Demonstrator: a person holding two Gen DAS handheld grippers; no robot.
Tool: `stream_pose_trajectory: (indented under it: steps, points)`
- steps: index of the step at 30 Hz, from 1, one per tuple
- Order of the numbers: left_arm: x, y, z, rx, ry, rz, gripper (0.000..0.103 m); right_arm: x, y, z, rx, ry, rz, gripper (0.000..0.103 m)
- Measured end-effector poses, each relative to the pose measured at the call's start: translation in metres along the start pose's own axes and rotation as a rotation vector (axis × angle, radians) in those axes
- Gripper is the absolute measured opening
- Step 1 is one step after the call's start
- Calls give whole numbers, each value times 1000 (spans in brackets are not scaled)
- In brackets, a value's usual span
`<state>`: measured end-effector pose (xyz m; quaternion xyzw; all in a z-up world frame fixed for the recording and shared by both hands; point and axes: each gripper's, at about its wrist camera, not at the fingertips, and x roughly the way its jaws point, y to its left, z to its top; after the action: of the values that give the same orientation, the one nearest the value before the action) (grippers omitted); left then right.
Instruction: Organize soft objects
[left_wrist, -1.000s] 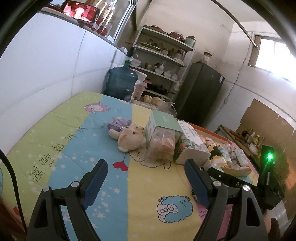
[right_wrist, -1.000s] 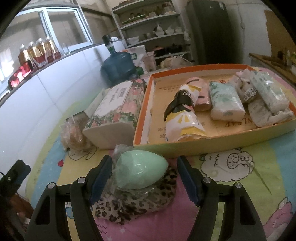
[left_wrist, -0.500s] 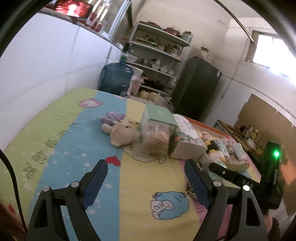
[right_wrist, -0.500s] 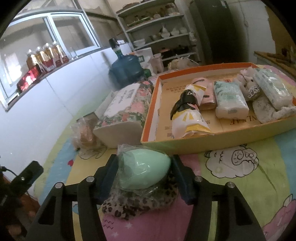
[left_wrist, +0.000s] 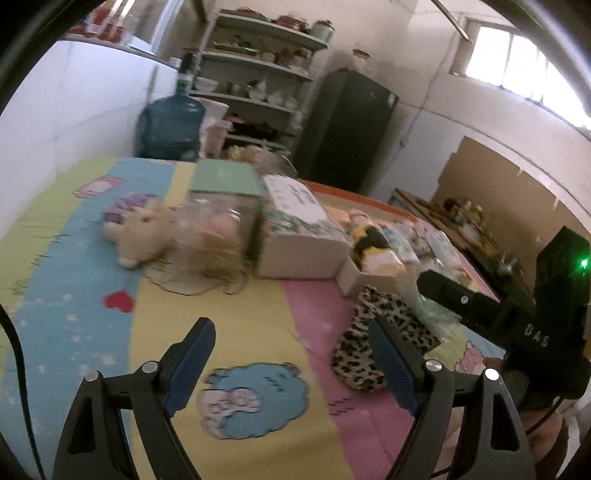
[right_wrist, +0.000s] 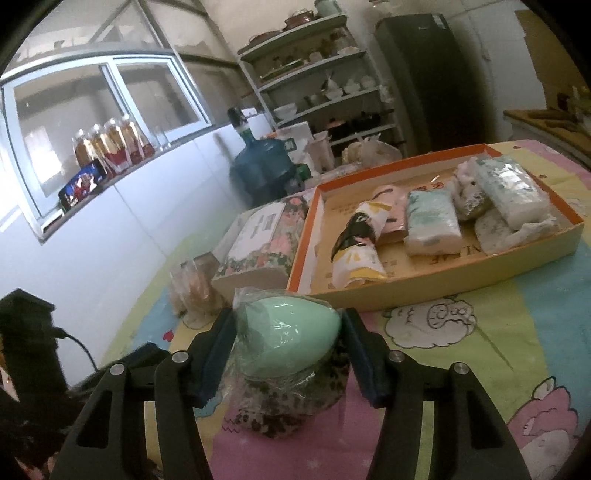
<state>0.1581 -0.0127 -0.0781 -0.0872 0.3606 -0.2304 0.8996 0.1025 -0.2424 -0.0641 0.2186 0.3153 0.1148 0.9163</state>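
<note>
Gripping a smooth mint-green egg-shaped sponge (right_wrist: 288, 336) in crinkly clear wrap, the right gripper (right_wrist: 290, 350) has just been closing its fingers onto it.
It sits above a fuzzy leopard-print pouch (right_wrist: 291, 402) on the cartoon-printed desk (right_wrist: 480, 354); at 1 o'clock lies a shallow orange-rimmed cardboard tray (right_wrist: 443, 275) of soft packets. The left gripper (left_wrist: 291, 360) has its fingers spread wide, holding nothing.
</note>
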Motion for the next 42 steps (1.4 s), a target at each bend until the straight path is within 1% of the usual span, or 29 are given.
stream_pose_trajectory:
  steps: [4, 11, 14, 15, 16, 18, 19, 20, 21, 22, 23, 25, 33, 38, 42]
  points:
    - [14, -20, -2, 58, 34, -28, 85, -3, -12, -1, 49, 0, 35, 60]
    - [50, -60, -12, 220, 129, -34, 85, -2, -28, -2, 114, 22, 75, 61]
    - [64, -71, -18, 238, 180, -40, 84, -1, -30, -3, 123, 29, 83, 61]
    - [64, -73, -19, 249, 165, -27, 84, 0, -30, -2, 123, 30, 83, 61]
    - [65, -74, -20, 254, 160, -26, 78, 0, -30, -2, 122, 30, 85, 61]
    - [64, -73, -20, 249, 149, -35, 63, 0, -31, -2, 122, 27, 86, 61]
    - [63, -72, -19, 238, 147, -55, 47, -1, -31, -2, 123, 25, 86, 61]
    - [62, -69, -19, 223, 145, -68, 37, -2, -32, -1, 123, 22, 86, 61]
    - [62, -66, -19, 207, 146, -81, 32, -3, -34, -1, 125, 20, 86, 61]
    - [62, -64, -18, 195, 144, -90, 23, -4, -35, 0, 127, 15, 83, 61]
    - [61, -61, -18, 180, 142, -107, 18, -5, -36, 0, 128, 10, 80, 61]
    - [61, -56, -19, 151, 137, -129, 15, -8, -40, 2, 135, -1, 75, 61]
    - [45, -56, -20, 155, 91, -99, 13, -22, -55, 8, 153, -36, 47, 61]
    - [32, -59, -11, 155, 58, -96, 13, -29, -56, 10, 152, -51, 34, 61]
    - [22, -63, -4, 154, 30, -98, 13, -36, -54, 13, 122, -69, 7, 61]
